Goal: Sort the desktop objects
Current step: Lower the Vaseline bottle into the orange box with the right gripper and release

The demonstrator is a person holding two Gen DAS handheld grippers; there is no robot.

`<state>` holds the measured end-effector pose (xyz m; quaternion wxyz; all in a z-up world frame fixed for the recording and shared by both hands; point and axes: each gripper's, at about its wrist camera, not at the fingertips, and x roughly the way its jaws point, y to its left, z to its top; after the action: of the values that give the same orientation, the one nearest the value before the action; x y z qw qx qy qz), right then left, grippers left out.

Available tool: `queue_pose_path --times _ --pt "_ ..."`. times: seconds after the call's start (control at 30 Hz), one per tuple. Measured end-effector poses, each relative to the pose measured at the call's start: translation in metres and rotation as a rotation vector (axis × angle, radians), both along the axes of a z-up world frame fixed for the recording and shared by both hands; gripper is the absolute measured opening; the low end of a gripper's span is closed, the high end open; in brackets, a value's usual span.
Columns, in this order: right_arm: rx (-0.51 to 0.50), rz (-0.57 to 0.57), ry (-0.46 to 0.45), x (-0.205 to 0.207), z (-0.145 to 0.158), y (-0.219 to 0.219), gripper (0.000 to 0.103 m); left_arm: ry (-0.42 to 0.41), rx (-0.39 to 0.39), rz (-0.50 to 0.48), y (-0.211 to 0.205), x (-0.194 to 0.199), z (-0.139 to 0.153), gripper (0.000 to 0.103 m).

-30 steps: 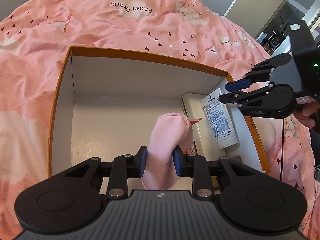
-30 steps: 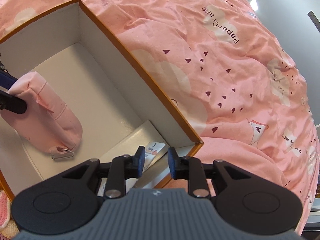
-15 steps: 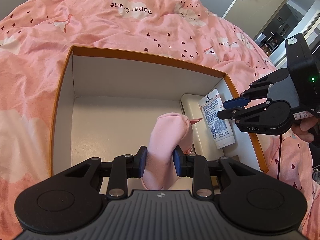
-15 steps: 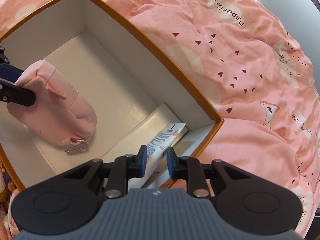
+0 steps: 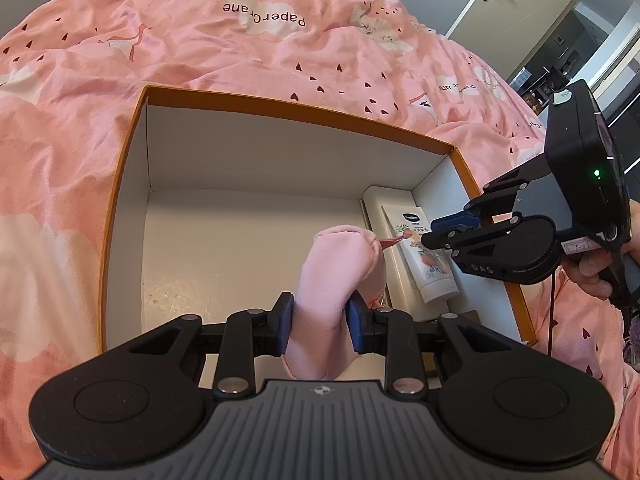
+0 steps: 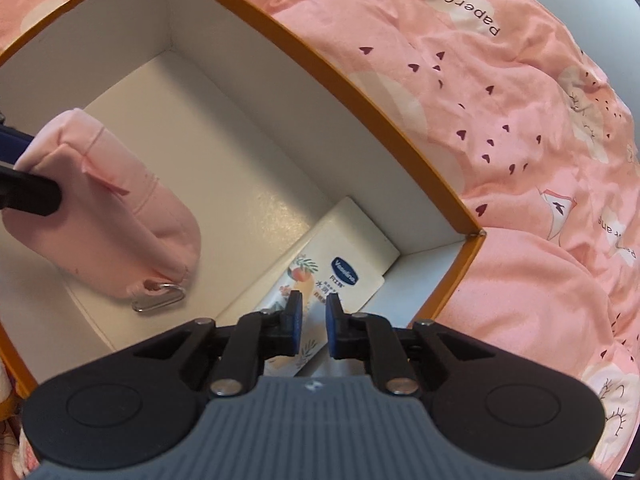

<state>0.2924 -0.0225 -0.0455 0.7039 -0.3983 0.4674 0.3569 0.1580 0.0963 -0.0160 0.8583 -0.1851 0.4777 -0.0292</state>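
Note:
An orange-rimmed white box (image 5: 280,106) sits on a pink bedspread. My left gripper (image 5: 320,312) is shut on a pink fabric pouch (image 5: 340,256) and holds it tilted inside the box; a metal clip (image 6: 160,300) hangs off the pouch's lower end. A white Vaseline tube (image 6: 316,272) lies on a flat white case (image 6: 360,224) along the box's right wall. My right gripper (image 6: 314,312) hangs just above the tube with its jaws drawn close together and nothing between them. In the left wrist view the right gripper (image 5: 436,232) reaches in over the tube (image 5: 428,268).
The pink bedspread (image 5: 240,40) with hearts and lettering surrounds the box (image 6: 360,96) on all sides. A person's hand (image 5: 592,276) holds the right gripper's handle. A door and a darker room (image 5: 560,52) lie beyond the bed at the upper right.
The right gripper has come down over the box toward the tube while its jaws narrowed. The left gripper and the pouch have kept still.

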Motion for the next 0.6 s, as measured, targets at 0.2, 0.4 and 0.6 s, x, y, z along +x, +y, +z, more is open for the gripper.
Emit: queue_pose_path --times 0.2,0.4,0.6 --pt "0.063 0.033 0.051 -0.011 0.007 0.004 0.013 0.0 -0.007 0.012 0.001 0.0 -0.001 0.032" --pt "0.045 0.011 0.045 -0.011 -0.005 -0.005 0.014 0.017 -0.066 0.01 0.002 -0.001 -0.003 0.032" --pt "0.121 -0.024 0.052 -0.016 0.008 -0.02 0.014 0.075 -0.173 0.016 0.006 0.0 -0.011 0.032"
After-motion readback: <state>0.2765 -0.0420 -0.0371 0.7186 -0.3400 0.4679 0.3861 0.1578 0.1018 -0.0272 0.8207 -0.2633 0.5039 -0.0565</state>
